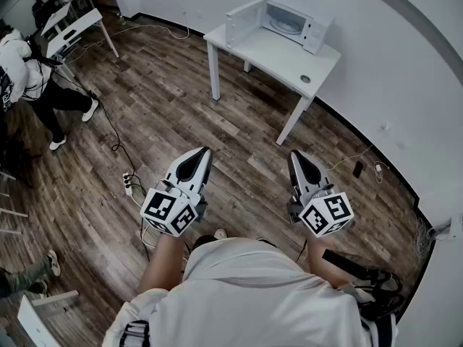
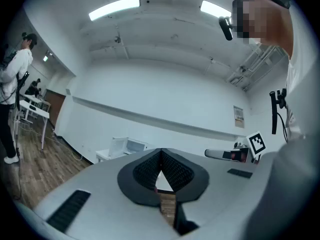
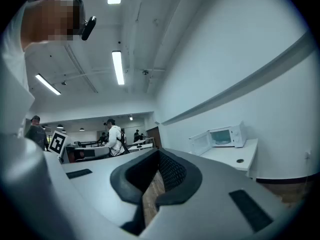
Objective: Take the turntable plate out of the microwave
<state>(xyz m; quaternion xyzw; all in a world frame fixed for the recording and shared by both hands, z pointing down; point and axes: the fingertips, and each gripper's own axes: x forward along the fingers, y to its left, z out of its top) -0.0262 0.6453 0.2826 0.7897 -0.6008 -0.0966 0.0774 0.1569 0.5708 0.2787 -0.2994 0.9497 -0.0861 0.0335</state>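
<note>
On wood floor [image 1: 217, 121] beside left gripper [image 1: 203, 152], power strip [image 1: 128, 184].

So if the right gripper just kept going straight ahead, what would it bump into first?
Probably nothing close. The right gripper aims left of the table and microwave, so its way looks free up to the wall, though depth is unclear.

- Head view looks steeply down from above and behind left gripper [image 1: 205, 151] and right gripper [image 1: 295, 155]; microwave [image 1: 286, 22] far ahead
- Each gripper view looks level along its own jaws; both share that distant microwave, small, well beyond the tips
</note>
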